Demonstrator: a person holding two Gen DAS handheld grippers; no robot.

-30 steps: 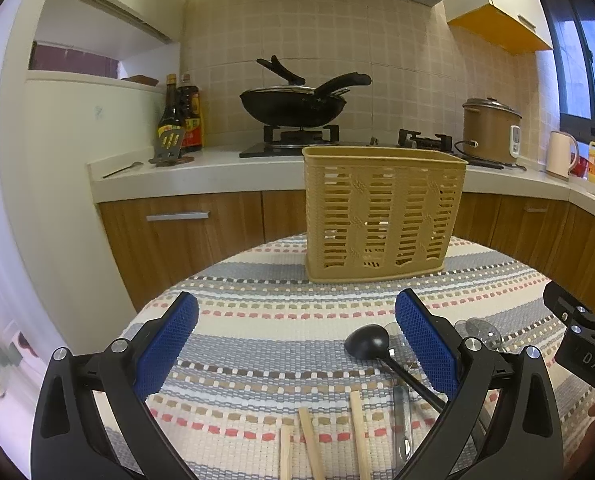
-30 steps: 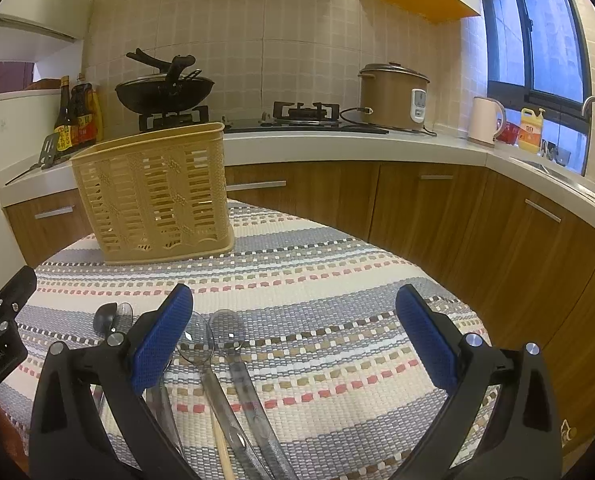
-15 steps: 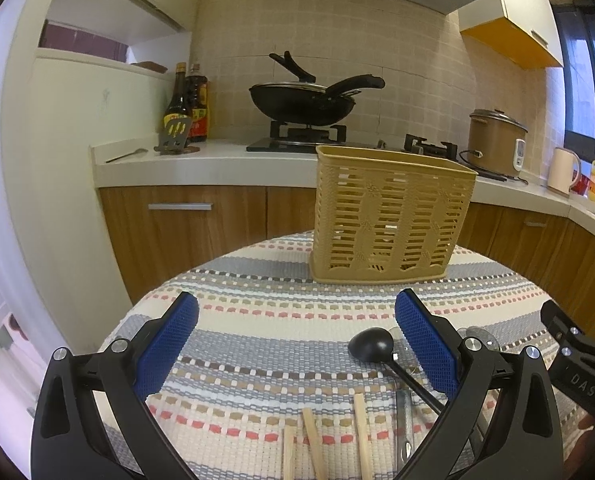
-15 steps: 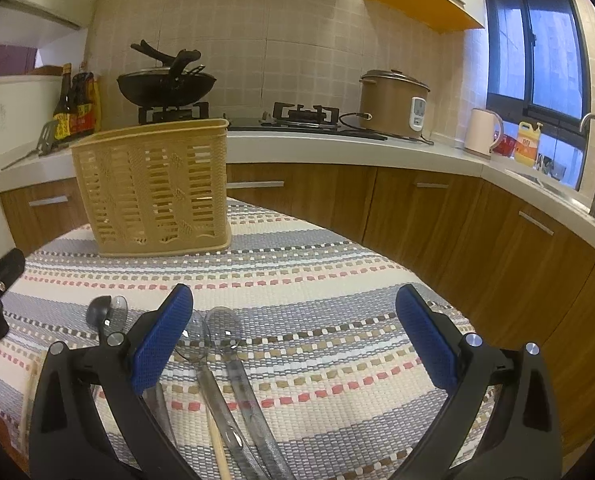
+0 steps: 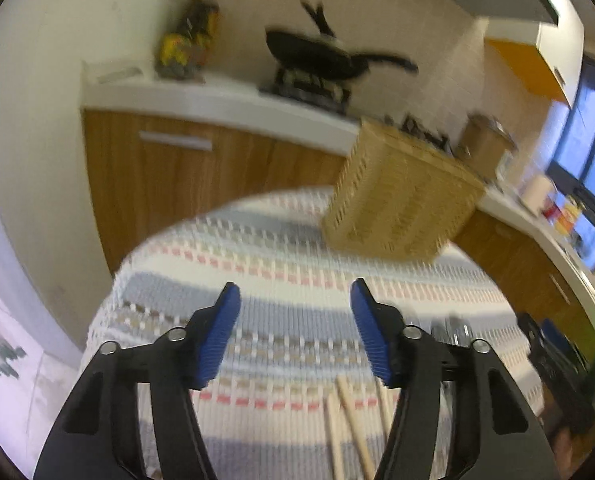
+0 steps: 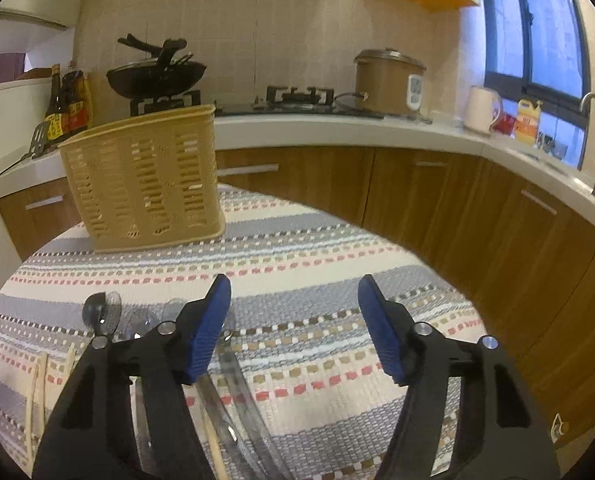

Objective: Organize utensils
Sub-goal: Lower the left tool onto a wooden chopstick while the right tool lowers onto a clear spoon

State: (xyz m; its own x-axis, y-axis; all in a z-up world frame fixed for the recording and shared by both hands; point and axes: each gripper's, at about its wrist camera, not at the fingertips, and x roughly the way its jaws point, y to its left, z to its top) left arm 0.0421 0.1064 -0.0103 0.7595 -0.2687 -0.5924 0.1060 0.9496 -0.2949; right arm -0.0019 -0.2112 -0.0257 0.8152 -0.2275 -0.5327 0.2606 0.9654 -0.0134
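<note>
Both grippers — left gripper, right gripper — hung spread and empty; best to pinch one spoon mid-handle, then carry it to the basket.

Left gripper and right gripper: each has two matte black plastic arms with triangular cut-outs, round silver screws at the joints, and flat, ribbed blue pads lining the inner faces of the fingertips

Tan slotted basket on grey, cream, red and brown striped tablecloth; blue-padded black tools.
</note>
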